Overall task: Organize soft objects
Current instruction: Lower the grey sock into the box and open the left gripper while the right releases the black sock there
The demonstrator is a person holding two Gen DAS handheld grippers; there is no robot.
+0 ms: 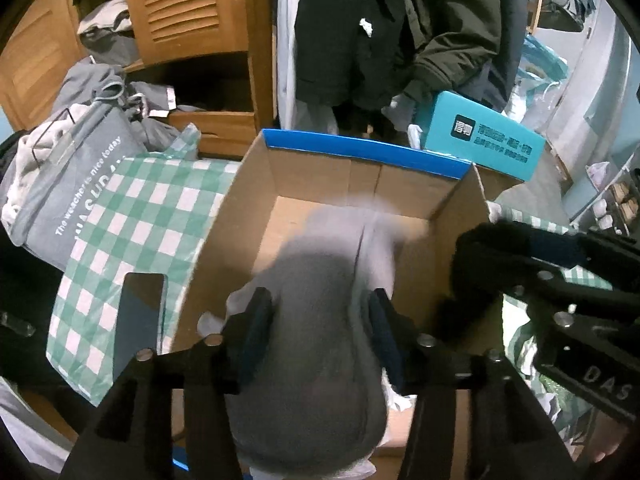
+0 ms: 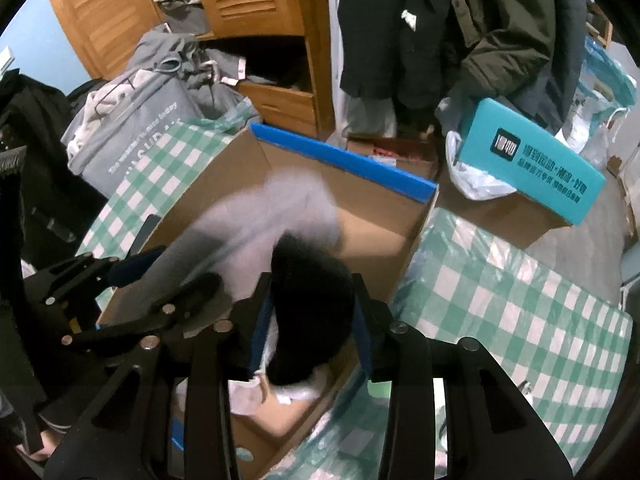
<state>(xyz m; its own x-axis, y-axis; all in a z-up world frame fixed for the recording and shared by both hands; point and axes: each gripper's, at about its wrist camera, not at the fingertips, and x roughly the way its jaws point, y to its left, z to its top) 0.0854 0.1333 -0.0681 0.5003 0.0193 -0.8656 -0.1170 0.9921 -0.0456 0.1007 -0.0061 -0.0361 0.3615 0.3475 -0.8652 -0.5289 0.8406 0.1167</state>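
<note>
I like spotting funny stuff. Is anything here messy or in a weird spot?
Yes. The teal box sits tilted on a white plastic bag in another carton instead of lying flat. Grey clothes spill out of the wooden wardrobe onto a stuffed grey laundry bag.

A lived-in home bedroom: a louvred wooden wardrobe (image 1: 192,4) stands open with grey clothes (image 1: 104,40) spilling from it, dark coats (image 1: 384,28) hang just right of it, and a green-checked bedsheet (image 2: 500,300) lies below it.
</note>
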